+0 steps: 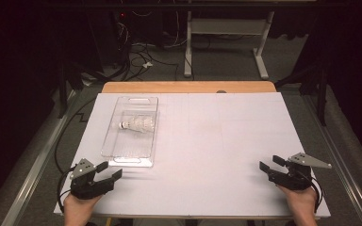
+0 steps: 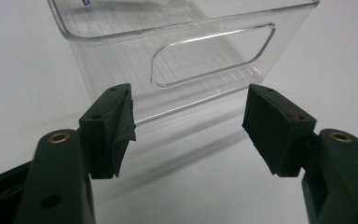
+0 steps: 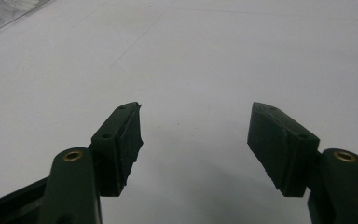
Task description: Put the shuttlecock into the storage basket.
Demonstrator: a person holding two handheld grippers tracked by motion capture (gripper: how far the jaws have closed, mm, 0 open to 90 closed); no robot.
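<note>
High view: a clear plastic bin (image 1: 131,132) lies left of centre on the white table (image 1: 226,141), its long side running toward the top of the frame; a shuttlecock (image 1: 137,124) rests on its side inside, cork end toward the left.
Left gripper (image 1: 109,172): lower left of the frame, just short of the bin's near end wall, jaws spread with nothing between them.
Right gripper (image 1: 272,163): lower right, well apart from the bin, jaws spread over bare table, empty.
Bin, handling: probably light, rigid and slick, with thin walls that may flex or slip under the pads; it could skate on the smooth table if nudged.
Bin, where to hold: likely the end wall at the cut-out handle (image 2: 213,54), one pad through the slot.
Shuttlecock, handling: very light, with a feather skirt that would crush easily; best taken by the cork, gently.
Left gripper view: the handle slot and ribbed floor close up, upper middle of the frame, beyond the pads (image 2: 121,128).
Right gripper view: blank table ahead, a sliver of the bin in the upper left corner.
</note>
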